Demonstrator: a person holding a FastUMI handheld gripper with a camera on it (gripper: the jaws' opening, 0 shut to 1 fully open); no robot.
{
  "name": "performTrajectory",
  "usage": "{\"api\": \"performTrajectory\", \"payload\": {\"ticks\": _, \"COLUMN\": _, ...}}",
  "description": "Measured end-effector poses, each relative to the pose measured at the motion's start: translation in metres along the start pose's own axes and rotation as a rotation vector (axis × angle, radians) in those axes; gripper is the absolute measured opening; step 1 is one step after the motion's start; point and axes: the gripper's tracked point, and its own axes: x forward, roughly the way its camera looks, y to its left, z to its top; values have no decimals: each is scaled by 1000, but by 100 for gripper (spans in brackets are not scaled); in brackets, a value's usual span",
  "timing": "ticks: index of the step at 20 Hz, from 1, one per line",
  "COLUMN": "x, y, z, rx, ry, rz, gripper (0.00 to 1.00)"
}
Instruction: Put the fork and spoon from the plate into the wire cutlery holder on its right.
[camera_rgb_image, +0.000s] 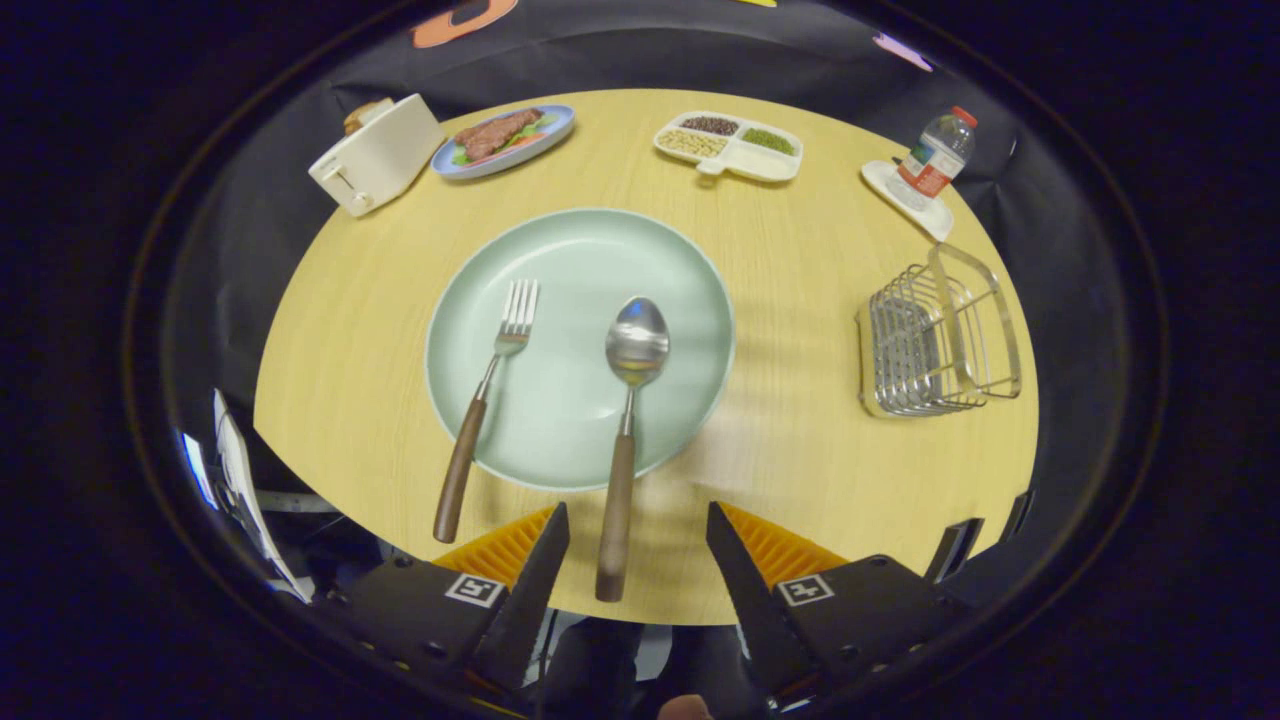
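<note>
Tongs (637, 522) gape open, spoon (628, 420) handle between the fingers, untouched. Fork (487, 398) ahead-left on plate (690, 300); wire cutlery holder (935, 345) ahead-right, its contents unreadable.

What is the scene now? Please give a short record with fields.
gripper: gripper open, fingers either side of the spoon handle, not pressing
spoon: spoon bowl on the plate, handle over the rim
fork: fork beside the spoon, tines on the plate
plate: plate on the table
holder: wire cutlery holder beside the plate, no cutlery inside
</note>
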Motion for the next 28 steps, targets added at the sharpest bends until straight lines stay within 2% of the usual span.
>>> {"api": "performTrajectory", "payload": {"ticks": 3, "x": 9, "y": 3, "z": -8, "rx": 36, "ry": 61, "rz": 7, "gripper": 67}}
{"api": "performTrajectory", "payload": {"ticks": 6, "x": 11, "y": 6, "z": -13, "rx": 45, "ry": 93, "rz": 30, "gripper": 42}}
{"api": "performTrajectory", "payload": {"ticks": 7, "x": 14, "y": 4, "z": -14, "rx": 58, "ry": 95, "rz": 22, "gripper": 42}}
{"api": "performTrajectory", "payload": {"ticks": 9, "x": 7, "y": 5, "z": -11, "rx": 85, "ry": 93, "rz": 27, "gripper": 13}}
{"api": "performTrajectory", "payload": {"ticks": 10, "x": 9, "y": 6, "z": -12, "rx": 92, "ry": 95, "rz": 39, "gripper": 13}}
{"api": "performTrajectory", "payload": {"ticks": 14, "x": -1, "y": 7, "z": -9, "rx": 122, "ry": 87, "rz": 75, "gripper": 0}}
{"api": "performTrajectory", "payload": {"ticks": 23, "x": -52, "y": -4, "z": 4, "rx": 189, "ry": 63, "rz": 164, "gripper": 0}}
{"api": "performTrajectory", "payload": {"ticks": 28, "x": -98, "y": -27, "z": 24, "rx": 228, "ry": 20, "rz": 198, "gripper": 0}}
